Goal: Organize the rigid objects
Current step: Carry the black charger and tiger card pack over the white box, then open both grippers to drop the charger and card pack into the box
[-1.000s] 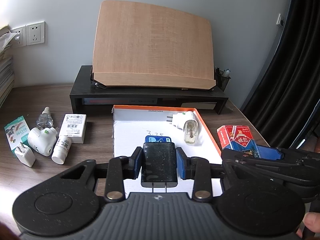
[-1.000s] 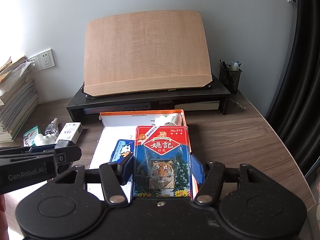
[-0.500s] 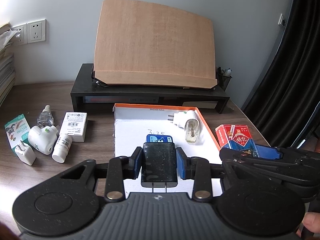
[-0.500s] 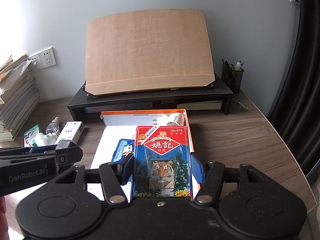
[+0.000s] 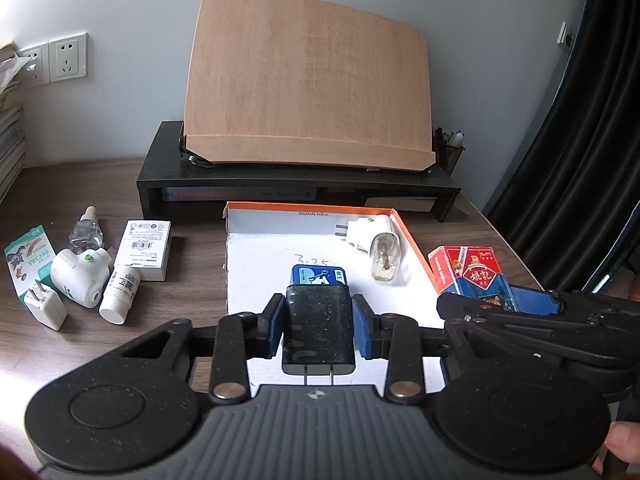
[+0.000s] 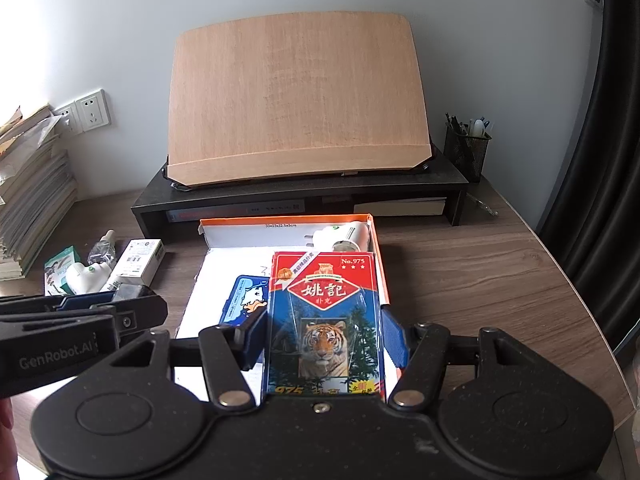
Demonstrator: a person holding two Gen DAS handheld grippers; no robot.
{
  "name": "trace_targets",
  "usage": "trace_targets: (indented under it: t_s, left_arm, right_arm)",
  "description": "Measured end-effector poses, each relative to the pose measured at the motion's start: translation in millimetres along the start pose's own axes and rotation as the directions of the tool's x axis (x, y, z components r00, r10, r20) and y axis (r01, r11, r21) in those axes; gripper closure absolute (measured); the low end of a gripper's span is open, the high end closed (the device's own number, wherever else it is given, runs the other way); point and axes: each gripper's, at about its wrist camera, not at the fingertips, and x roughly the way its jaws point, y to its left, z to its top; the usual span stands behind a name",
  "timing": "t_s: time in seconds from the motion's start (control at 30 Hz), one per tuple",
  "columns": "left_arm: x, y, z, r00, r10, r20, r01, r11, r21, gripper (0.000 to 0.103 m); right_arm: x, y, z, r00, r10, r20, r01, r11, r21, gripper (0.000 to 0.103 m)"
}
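Observation:
My left gripper is shut on a black charger, prongs toward the camera, held above the near part of a shallow white tray with an orange rim. My right gripper is shut on a red and blue card box with a tiger, over the tray's right side. In the tray lie a blue tin and a white plug-in device with a clear bottle. The card box and right gripper also show at the right of the left wrist view.
Left of the tray lie a white plug-in unit, small white charger, white bottle, white box, clear bottle and green packet. A black riser bearing a wooden board stands behind. Books are stacked far left.

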Motion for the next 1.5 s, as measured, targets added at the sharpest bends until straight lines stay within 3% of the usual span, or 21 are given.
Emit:
trace_targets:
  t_s: [1.43, 1.5]
  left_arm:
    - [2.9, -6.2, -8.7, 1.0, 0.022, -0.021, -0.022, 1.0, -0.006, 0.067]
    - [3.0, -6.7, -8.9, 1.0, 0.021, -0.02, -0.021, 1.0, -0.006, 0.073]
  right_arm:
    - [7.8, -6.2, -4.8, 0.999, 0.026, -0.027, -0.026, 1.0, -0.017, 0.032]
    - [7.8, -6.2, -4.7, 0.999, 0.026, -0.027, -0.027, 1.0, -0.016, 0.032]
